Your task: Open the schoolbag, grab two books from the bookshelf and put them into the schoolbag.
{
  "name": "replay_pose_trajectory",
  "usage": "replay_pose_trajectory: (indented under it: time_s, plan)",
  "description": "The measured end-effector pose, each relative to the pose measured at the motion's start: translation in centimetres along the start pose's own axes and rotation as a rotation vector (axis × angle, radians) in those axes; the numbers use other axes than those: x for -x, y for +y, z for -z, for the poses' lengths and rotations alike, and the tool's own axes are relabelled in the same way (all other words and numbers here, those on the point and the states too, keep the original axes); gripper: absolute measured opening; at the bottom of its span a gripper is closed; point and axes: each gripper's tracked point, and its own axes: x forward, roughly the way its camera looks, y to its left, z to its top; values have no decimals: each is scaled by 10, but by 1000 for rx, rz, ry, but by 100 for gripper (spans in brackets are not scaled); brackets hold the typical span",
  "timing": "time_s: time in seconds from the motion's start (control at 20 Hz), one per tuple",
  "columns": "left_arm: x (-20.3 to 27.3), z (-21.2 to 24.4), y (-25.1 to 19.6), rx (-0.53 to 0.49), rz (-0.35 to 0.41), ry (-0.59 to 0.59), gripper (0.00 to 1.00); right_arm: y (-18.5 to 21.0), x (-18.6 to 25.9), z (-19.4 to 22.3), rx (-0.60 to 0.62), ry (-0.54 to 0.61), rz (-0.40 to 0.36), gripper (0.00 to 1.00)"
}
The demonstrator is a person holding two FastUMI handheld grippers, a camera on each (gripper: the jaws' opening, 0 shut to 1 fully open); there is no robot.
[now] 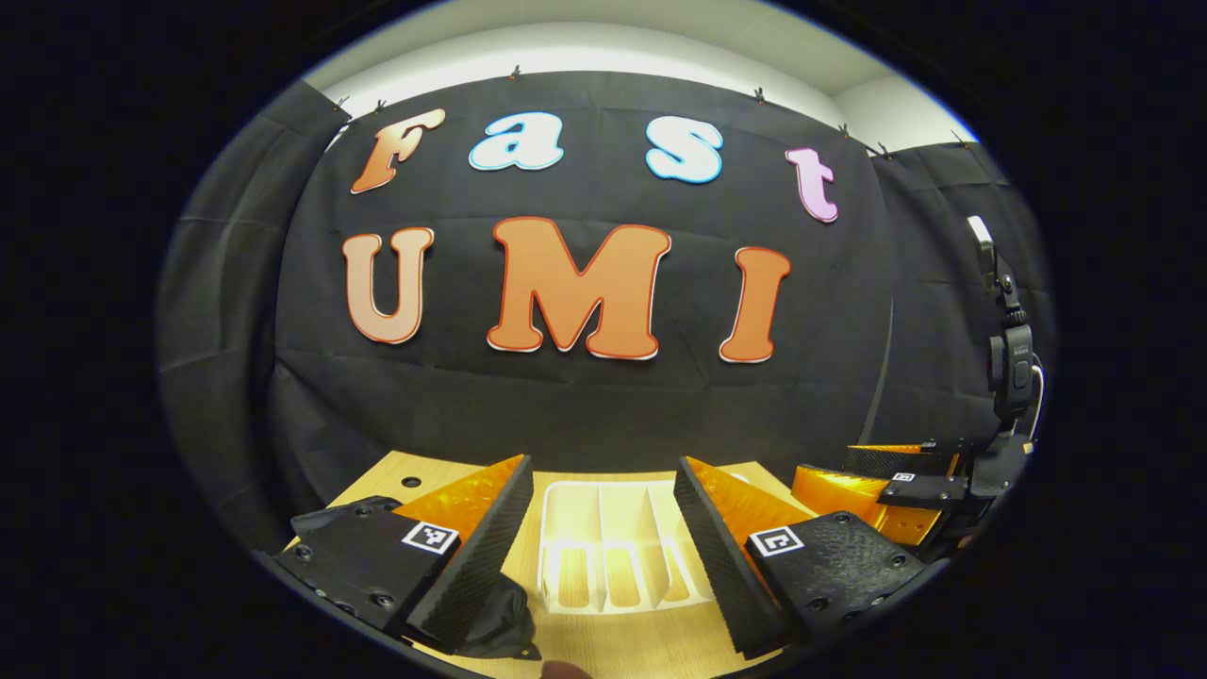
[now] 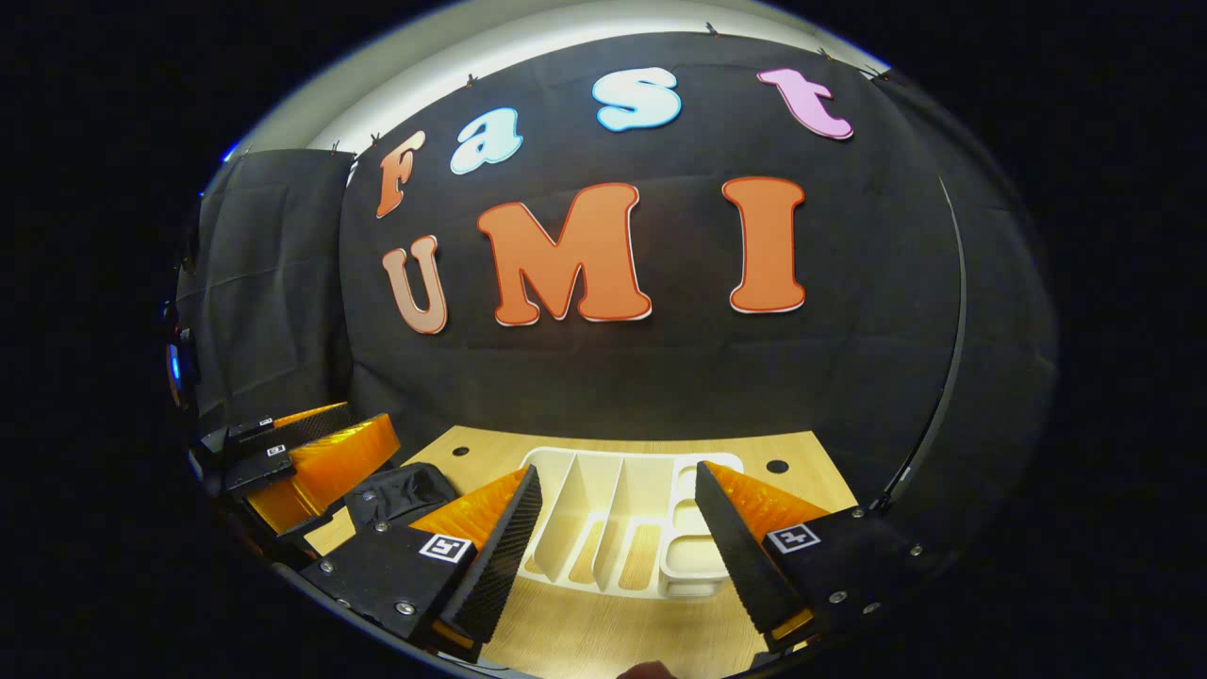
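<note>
A white bookshelf (image 1: pixel 603 514) with upright dividers lies on the wooden table (image 1: pixel 622 646), and wood shows through the openings in its base. My left gripper (image 1: pixel 603 467) hangs open just in front of it, fingers spread to either side. A corner of the black schoolbag (image 1: pixel 504 618) lies under its left finger. In the right gripper view the same bookshelf (image 2: pixel 613 500) sits between the spread fingers of my open right gripper (image 2: pixel 618 471), and the schoolbag (image 2: pixel 401 490) lies to its left.
The right gripper (image 1: pixel 896 481) with its tall black handle (image 1: pixel 1014 368) shows at the far right of the left gripper view. The left gripper (image 2: pixel 302 448) shows at the left of the right gripper view. The table (image 2: pixel 613 622) ends at the black cloth wall.
</note>
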Motion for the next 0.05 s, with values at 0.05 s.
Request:
replay_pose_trajectory:
  time_s: [0.05]
  plan:
    - [1, -8, 2, -4, 2, -33, 97, 3, 1, -4, 4, -22, 7, 98]
